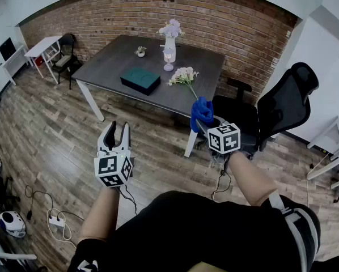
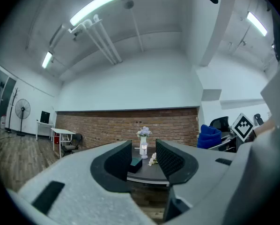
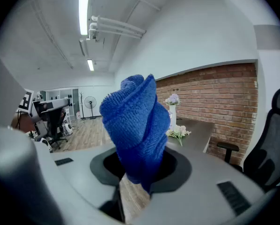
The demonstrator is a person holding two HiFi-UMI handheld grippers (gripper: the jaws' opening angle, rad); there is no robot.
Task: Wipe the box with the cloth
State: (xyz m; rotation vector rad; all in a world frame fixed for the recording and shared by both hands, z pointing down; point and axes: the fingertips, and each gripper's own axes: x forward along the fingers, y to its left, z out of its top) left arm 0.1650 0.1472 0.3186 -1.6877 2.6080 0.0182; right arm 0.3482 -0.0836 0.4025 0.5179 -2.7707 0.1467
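Observation:
A dark teal box lies flat on the grey table across the room, also small between the jaws in the left gripper view. My left gripper is held over the wooden floor short of the table, jaws open and empty. My right gripper hovers near the table's front right corner, shut on a bunched blue cloth that fills the right gripper view.
On the table stand a white vase of flowers, a small candle holder, a tiny pot and a loose white bouquet. A black office chair is at the right. Cables and a power strip lie on the floor at left.

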